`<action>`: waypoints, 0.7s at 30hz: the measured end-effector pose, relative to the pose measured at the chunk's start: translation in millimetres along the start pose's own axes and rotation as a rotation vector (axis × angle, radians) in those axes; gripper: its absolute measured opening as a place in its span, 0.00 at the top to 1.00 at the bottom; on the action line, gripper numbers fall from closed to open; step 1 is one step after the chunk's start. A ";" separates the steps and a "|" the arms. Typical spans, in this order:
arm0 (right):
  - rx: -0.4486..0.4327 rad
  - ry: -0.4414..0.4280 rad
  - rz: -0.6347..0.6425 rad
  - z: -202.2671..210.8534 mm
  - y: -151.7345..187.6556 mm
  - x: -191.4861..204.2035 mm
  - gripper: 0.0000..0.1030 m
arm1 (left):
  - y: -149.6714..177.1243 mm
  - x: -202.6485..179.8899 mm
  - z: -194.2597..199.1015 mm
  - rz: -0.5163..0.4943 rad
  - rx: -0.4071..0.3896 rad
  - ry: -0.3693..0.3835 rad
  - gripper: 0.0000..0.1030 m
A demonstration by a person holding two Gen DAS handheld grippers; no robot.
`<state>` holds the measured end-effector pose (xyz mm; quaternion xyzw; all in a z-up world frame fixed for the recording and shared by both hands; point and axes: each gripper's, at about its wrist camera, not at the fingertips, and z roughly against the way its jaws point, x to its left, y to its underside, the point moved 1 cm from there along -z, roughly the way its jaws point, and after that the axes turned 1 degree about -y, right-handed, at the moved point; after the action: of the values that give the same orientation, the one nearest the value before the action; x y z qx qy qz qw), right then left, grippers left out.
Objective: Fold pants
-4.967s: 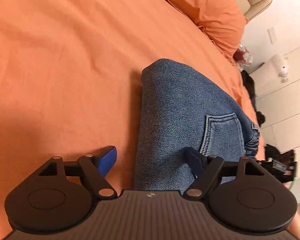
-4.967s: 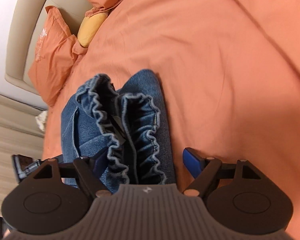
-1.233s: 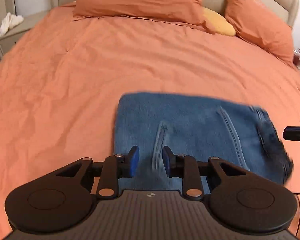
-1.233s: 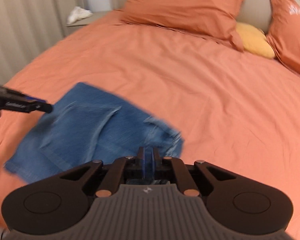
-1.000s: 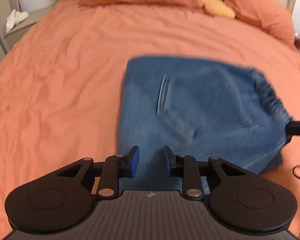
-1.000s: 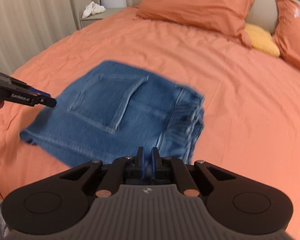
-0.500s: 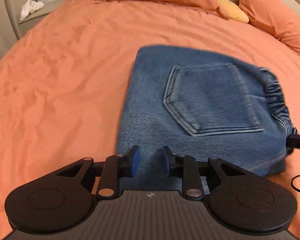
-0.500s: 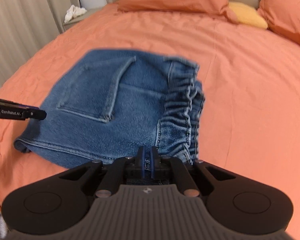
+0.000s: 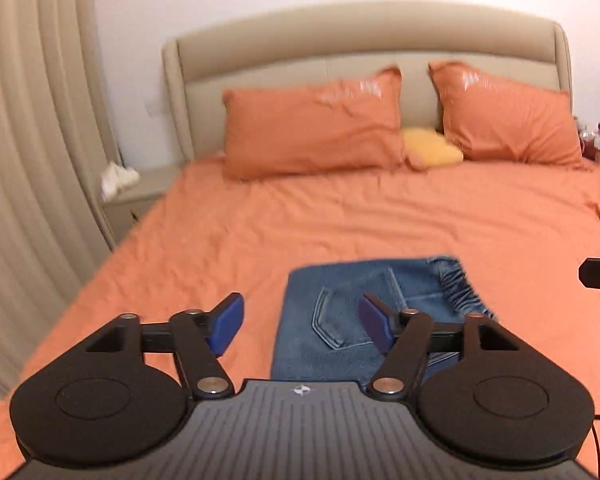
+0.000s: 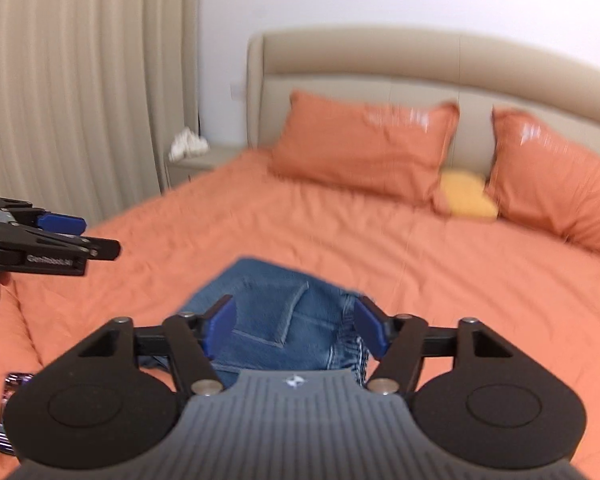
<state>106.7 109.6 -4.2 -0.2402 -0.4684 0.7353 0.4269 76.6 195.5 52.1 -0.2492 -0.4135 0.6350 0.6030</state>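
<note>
Folded jeans [image 9: 340, 320] lying flat on the bed [image 9: 380, 220].
Left gripper [image 9: 300, 322] and right gripper [image 10: 292, 328] have just spread apart, empty; pillows at twelve o'clock.

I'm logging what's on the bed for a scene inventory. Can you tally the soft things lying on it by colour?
Orange pillows: 2, left one and right one
Yellow cushion between them: 1
Blue folded jeans: 1
Total: 4
</note>
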 end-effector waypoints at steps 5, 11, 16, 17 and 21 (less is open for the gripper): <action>-0.109 0.025 0.000 64.7 5.6 19.3 0.21 | 8.2 -14.9 49.4 0.025 -0.052 -0.066 0.10; -0.145 0.012 -0.044 108.8 33.0 37.5 0.15 | 36.6 -26.4 79.8 0.083 -0.040 -0.079 0.10; -0.154 0.046 -0.042 123.7 70.0 52.2 0.13 | 64.8 -38.3 86.5 0.126 -0.003 -0.056 0.09; -0.156 0.058 -0.041 124.5 76.8 53.6 0.13 | 69.4 -40.6 86.4 0.130 0.006 -0.049 0.09; -0.139 0.091 -0.045 114.7 97.3 54.3 0.12 | 84.8 -52.1 84.9 0.111 0.025 -0.058 0.09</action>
<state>-47.2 81.2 -37.5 -0.2917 -0.5039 0.6794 0.4465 -32.3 131.7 17.9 -0.2457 -0.4085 0.6796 0.5575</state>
